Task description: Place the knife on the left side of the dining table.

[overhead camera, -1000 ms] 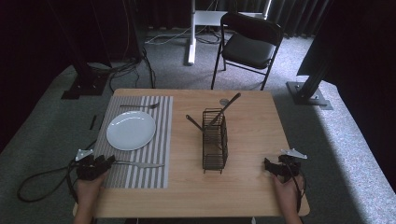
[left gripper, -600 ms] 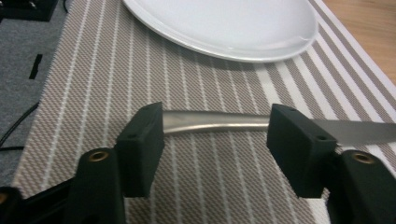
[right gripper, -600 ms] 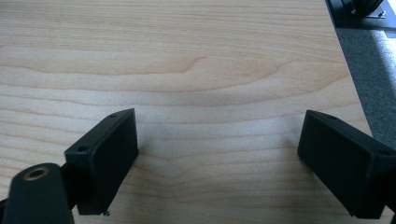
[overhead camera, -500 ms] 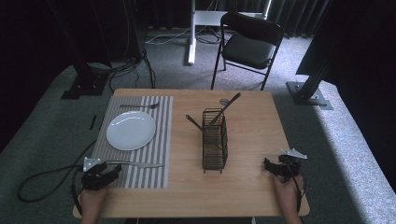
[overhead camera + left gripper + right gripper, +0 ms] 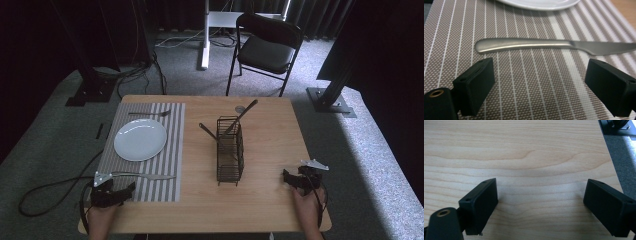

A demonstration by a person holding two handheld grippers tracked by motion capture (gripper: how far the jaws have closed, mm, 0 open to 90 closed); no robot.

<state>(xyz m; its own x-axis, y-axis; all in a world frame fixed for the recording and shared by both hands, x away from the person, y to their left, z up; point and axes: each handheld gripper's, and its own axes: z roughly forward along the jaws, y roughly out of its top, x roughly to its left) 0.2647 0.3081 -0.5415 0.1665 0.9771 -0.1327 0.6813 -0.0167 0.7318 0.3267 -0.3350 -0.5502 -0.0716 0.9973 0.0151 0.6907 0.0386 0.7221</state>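
A steel knife (image 5: 549, 45) lies across the striped placemat (image 5: 524, 87), just beyond my left gripper (image 5: 540, 67), whose jaws stand wide open with nothing between them. In the high view the knife (image 5: 146, 176) rests near the placemat's (image 5: 170, 150) front edge, below a white plate (image 5: 140, 139). There, the left gripper (image 5: 125, 192) sits at the mat's front left corner. My right gripper (image 5: 540, 185) is open over bare wood, near the table's front right corner (image 5: 292, 179).
A black wire caddy (image 5: 230, 150) stands mid-table with a spoon (image 5: 246, 111) and a dark-handled utensil (image 5: 207, 131) leaning in it. A fork (image 5: 150, 113) lies at the placemat's far edge. Beyond the table stands a black chair (image 5: 267, 47).
My left gripper has drawn back toward the table's near edge and slightly right, away from the knife, which stays on the mat. The right gripper has not moved.
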